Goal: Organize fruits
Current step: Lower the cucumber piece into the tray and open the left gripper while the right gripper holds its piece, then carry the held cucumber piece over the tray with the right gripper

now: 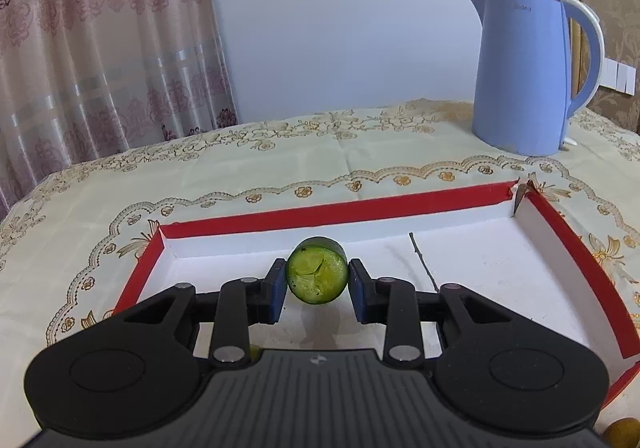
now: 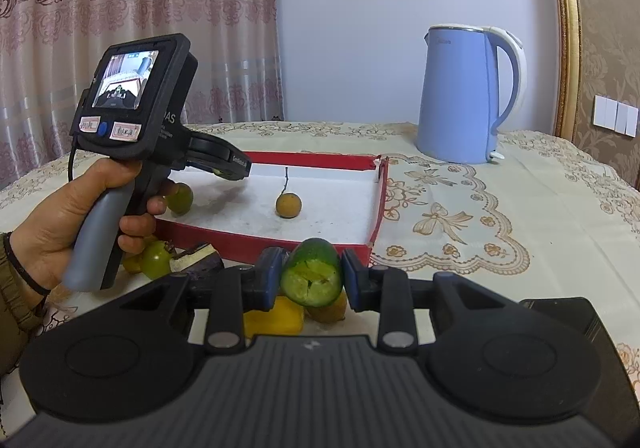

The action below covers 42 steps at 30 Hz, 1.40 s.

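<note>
Left gripper (image 1: 317,283) pinching a cut cucumber piece (image 1: 317,271) over the red-rimmed tray (image 1: 336,210); right gripper (image 2: 311,280) clamped on another green cut piece (image 2: 313,273) just outside that tray's near wall.

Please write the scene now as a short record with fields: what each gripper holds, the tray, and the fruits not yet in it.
left gripper: jaws shut on a green cut piece, held over the tray
right gripper: jaws shut on another green piece, in front of the tray
tray: red, white inside; holds a brown round fruit with stem
fruits outside: green round fruit, yellow piece
background: blue kettle
</note>
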Tool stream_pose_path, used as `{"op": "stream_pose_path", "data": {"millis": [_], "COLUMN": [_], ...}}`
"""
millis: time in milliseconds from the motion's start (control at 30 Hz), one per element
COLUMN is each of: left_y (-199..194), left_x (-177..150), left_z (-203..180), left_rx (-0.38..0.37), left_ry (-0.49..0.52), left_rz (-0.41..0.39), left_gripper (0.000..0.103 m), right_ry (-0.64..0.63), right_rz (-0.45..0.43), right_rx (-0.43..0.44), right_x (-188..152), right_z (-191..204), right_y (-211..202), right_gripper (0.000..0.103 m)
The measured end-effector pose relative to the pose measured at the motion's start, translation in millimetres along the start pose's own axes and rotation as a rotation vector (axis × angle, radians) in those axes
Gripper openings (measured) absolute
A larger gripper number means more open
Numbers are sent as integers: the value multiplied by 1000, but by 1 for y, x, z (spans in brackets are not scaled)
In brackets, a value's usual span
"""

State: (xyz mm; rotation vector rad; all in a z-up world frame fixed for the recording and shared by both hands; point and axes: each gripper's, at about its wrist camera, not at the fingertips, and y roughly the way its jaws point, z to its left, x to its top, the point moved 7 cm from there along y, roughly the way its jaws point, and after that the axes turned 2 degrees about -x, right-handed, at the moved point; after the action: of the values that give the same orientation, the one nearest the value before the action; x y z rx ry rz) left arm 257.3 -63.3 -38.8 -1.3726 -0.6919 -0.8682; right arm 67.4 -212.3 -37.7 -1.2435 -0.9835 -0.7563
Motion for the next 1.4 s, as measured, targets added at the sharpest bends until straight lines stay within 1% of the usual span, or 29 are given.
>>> {"op": "stream_pose_path", "data": {"millis": [233, 700, 767, 800, 833, 900, 1000, 1300, 1400], "left_y": [2, 6, 5, 3, 2, -1, -6, -4, -3], "left_x": [1, 0, 1, 1, 2, 3, 6, 4, 3], "left_z": [4, 8, 8, 8, 8, 9, 10, 20, 21], "left_rx": [0, 14, 23, 26, 25, 35, 52, 72, 80], "left_ry": [-24, -35, -32, -30, -32, -36, -27, -51, -54], "left_rz": [9, 26, 18, 12, 8, -13, -41, -18, -13], "left_gripper": [32, 32, 33, 42, 59, 73, 74, 75, 77], "right_ry": [-14, -25, -25, -26, -26, -26, -29, -33, -31], "right_rz": [-4, -1, -1, -1, -1, -1, -1, -32, -37], "right_rx": [1, 3, 5, 5, 4, 3, 4, 20, 16], "right_x": [0, 0, 1, 0, 1, 1, 3, 33, 41], "right_z": [3, 8, 8, 8, 8, 8, 7, 5, 1], "right_y": [-3, -4, -4, -4, -4, -3, -2, 18, 26], "right_gripper": [30, 30, 30, 30, 30, 30, 30, 30, 30]}}
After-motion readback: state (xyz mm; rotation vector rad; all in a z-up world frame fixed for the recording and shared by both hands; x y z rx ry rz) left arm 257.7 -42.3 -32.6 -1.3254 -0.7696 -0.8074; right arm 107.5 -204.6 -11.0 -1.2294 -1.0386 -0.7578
